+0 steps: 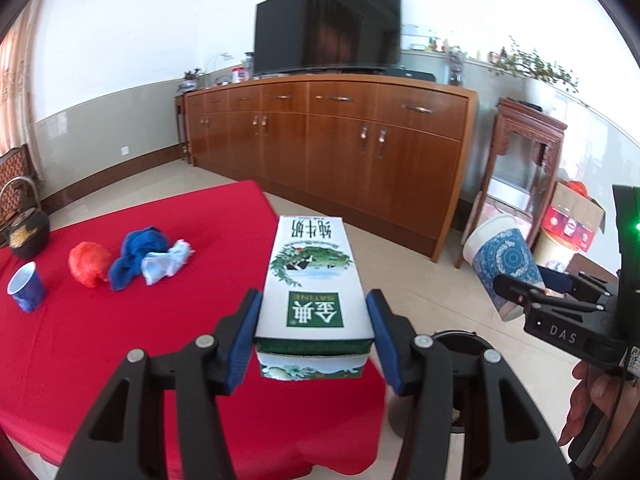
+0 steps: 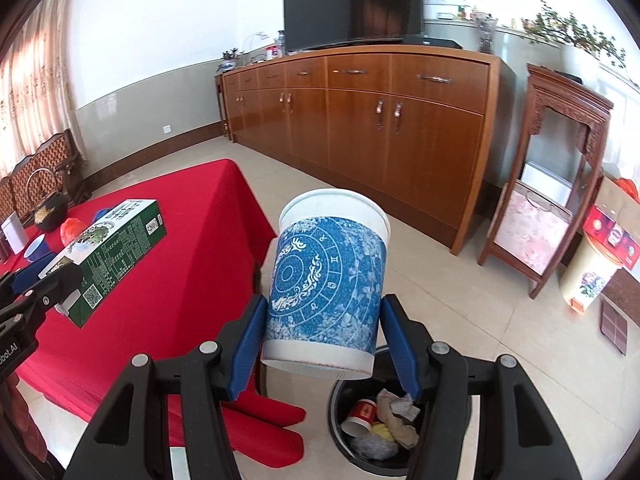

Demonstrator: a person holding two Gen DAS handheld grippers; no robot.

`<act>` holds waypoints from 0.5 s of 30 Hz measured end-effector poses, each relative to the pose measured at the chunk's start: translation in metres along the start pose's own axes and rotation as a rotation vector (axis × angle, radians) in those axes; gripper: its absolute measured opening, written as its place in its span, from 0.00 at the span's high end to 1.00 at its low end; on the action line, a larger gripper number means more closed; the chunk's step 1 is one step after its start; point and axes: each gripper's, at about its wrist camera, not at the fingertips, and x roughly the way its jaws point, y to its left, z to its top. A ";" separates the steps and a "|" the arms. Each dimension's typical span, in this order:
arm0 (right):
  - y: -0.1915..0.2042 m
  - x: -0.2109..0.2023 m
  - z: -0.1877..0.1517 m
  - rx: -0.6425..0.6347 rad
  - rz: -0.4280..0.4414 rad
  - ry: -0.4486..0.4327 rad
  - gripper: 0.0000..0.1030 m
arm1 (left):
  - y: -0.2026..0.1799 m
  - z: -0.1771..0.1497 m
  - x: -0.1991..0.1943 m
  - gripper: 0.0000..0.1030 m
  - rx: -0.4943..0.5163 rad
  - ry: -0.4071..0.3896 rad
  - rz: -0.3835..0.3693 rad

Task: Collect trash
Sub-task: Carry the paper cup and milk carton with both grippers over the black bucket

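Note:
My left gripper (image 1: 314, 334) is shut on a green and white milk carton (image 1: 314, 280), held in the air over the edge of the red-clothed table (image 1: 120, 340); the carton also shows in the right wrist view (image 2: 108, 252). My right gripper (image 2: 322, 340) is shut on a blue and white paper cup (image 2: 326, 280), held above a black trash bin (image 2: 344, 392) that holds a red cup, tissue and wrappers. The cup also shows in the left wrist view (image 1: 504, 264). On the table lie a red crumpled wrapper (image 1: 88, 264), a blue cloth (image 1: 140, 252), a light blue wad (image 1: 168, 260) and a small blue cup (image 1: 26, 286).
A black teapot (image 1: 26, 236) stands at the table's far left. A long wooden sideboard (image 1: 320, 144) with a TV (image 1: 328, 24) lines the back wall. A carved wooden stand (image 2: 548, 196) and boxes (image 2: 612, 236) stand to the right on the tiled floor.

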 end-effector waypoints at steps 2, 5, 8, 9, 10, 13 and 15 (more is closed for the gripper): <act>-0.011 -0.002 -0.002 0.010 -0.011 0.003 0.42 | -0.012 0.000 0.002 0.47 0.014 0.001 -0.019; -0.032 -0.004 -0.009 0.023 -0.029 0.010 0.42 | -0.030 -0.003 0.005 0.47 0.029 0.011 -0.051; -0.049 -0.004 -0.015 0.028 -0.042 0.020 0.42 | -0.046 -0.011 0.009 0.47 0.044 0.028 -0.081; -0.058 -0.005 -0.018 0.028 -0.046 0.025 0.42 | -0.053 -0.015 0.012 0.47 0.051 0.038 -0.094; -0.063 -0.004 -0.021 0.028 -0.050 0.030 0.42 | -0.056 -0.016 0.013 0.47 0.055 0.044 -0.100; -0.081 0.001 -0.032 0.036 -0.056 0.054 0.42 | -0.075 -0.026 0.024 0.47 0.079 0.082 -0.132; -0.089 0.004 -0.041 0.031 -0.061 0.071 0.42 | -0.085 -0.031 0.028 0.47 0.088 0.099 -0.148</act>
